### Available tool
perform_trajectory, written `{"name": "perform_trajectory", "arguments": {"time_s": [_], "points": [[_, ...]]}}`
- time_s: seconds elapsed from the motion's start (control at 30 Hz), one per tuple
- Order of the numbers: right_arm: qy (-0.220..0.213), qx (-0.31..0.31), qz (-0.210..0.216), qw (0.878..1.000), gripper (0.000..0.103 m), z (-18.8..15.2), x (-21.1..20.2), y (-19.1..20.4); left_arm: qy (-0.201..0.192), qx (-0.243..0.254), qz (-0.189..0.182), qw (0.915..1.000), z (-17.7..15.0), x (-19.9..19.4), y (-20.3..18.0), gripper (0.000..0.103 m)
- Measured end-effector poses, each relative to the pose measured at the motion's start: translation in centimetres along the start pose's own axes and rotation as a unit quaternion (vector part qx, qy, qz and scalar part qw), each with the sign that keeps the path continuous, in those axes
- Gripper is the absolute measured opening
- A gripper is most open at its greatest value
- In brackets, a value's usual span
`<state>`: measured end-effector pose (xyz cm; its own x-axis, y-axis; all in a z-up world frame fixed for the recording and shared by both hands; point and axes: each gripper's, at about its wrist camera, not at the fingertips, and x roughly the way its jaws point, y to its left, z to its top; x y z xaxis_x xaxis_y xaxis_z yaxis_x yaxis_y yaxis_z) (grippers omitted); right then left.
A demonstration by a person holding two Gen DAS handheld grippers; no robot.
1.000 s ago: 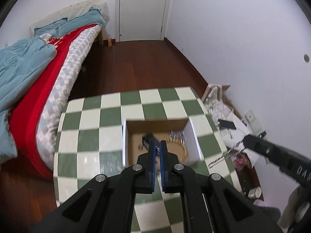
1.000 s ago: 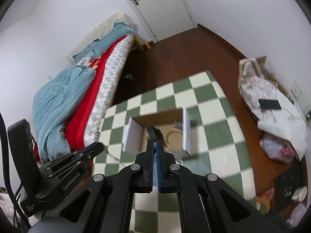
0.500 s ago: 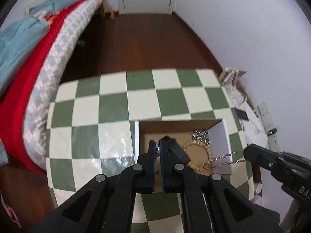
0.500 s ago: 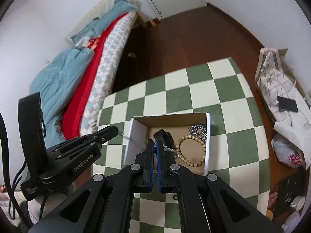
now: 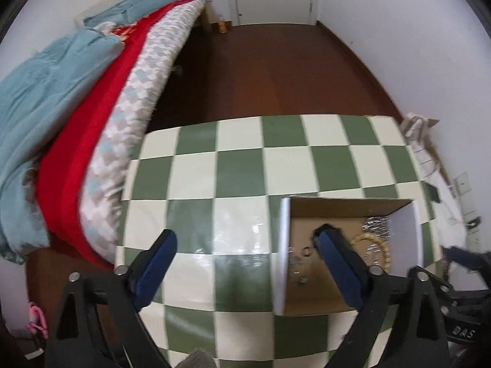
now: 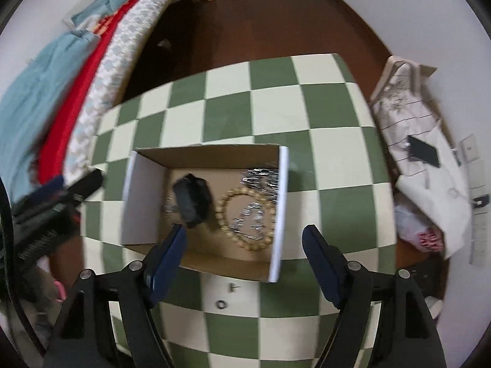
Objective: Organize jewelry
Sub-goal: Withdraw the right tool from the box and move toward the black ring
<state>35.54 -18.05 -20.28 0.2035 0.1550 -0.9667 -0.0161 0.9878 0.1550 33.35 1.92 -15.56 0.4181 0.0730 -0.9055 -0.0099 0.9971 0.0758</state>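
Note:
A cardboard box (image 6: pixel 141 202) with white side walls stands on the green-and-cream checkered table (image 6: pixel 276 98). In it lie a wooden bead bracelet (image 6: pixel 222 214), a silver chain (image 6: pixel 251 217) inside the bracelet's ring, a silver pile (image 6: pixel 260 178) and a black object (image 6: pixel 193 199). My right gripper (image 6: pixel 245 233) hangs over the box's near side, its jaws opening with nothing held. My left gripper (image 5: pixel 245 239) straddles the box's (image 5: pixel 284 245) left wall, jaws opening and empty. Part of a thin chain (image 5: pixel 296 260) lies just inside that wall.
A small black ring (image 6: pixel 221 303) and a T-shaped piece (image 6: pixel 233 288) lie on the table in front of the box. A bed (image 5: pixel 92 98) with red and blue bedding runs along the left. A white bag (image 6: pixel 405 98) and a dark phone (image 6: pixel 423 151) sit right of the table.
Both grippers came down over the box shut on the ends of a silver chain. Now both stand wide apart, and the chain lies inside the box.

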Motion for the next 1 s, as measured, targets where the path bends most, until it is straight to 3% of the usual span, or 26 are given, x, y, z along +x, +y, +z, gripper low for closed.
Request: {"name": "perform_trajectory", "arguments": {"time_s": [0.03, 0.07, 0.17, 0.37, 0.53, 0.67, 0.7, 0.8, 0.93, 1.0], "points": [[0.0, -0.003, -0.014, 1.0, 0.101, -0.1, 0.2, 0.0, -0.002, 0.002, 0.005, 1.0, -0.2, 0.0, 0.1, 0.103], [-0.002, -0.006, -0.024, 1.0, 0.102, -0.3, 0.3, 0.1, -0.006, 0.002, 0.01, 0.9999, -0.4, -0.1, 0.2, 0.103], [-0.01, -0.013, -0.052, 0.999, 0.102, -1.0, 0.4, 0.3, -0.023, 0.003, 0.013, 0.9996, -1.1, -0.7, 0.3, 0.103], [-0.041, -0.002, -0.06, 0.997, 0.102, -2.3, -1.0, 0.4, -0.063, -0.003, 0.019, 0.9978, -2.8, -2.7, 0.3, 0.103], [-0.088, 0.001, -0.04, 0.995, 0.102, -4.3, -3.7, 0.8, -0.095, -0.01, 0.045, 0.9944, -4.8, -4.9, 0.5, 0.103], [-0.113, 0.006, -0.039, 0.993, 0.102, -6.9, -5.1, 0.8, -0.105, -0.026, 0.088, 0.9903, -6.8, -5.9, 0.8, 0.103], [-0.118, 0.011, -0.035, 0.992, 0.095, -7.9, -5.2, 0.6, -0.103, -0.029, 0.101, 0.9891, -7.7, -5.9, 1.0, 0.103], [-0.109, 0.019, -0.02, 0.994, 0.061, -9.9, -3.9, 0.2, -0.105, -0.03, 0.15, 0.9827, -9.5, -5.4, 1.2, 0.103], [-0.086, 0.03, 0.021, 0.996, 0.05, -11.9, 0.0, 0.0, -0.096, -0.035, 0.197, 0.9751, -11.9, -3.4, 1.8, 0.103], [-0.083, 0.028, 0.032, 0.996, 0.049, -12.5, 1.7, 0.3, -0.082, -0.033, 0.205, 0.9747, -12.7, -2.1, 2.1, 0.103]]}}
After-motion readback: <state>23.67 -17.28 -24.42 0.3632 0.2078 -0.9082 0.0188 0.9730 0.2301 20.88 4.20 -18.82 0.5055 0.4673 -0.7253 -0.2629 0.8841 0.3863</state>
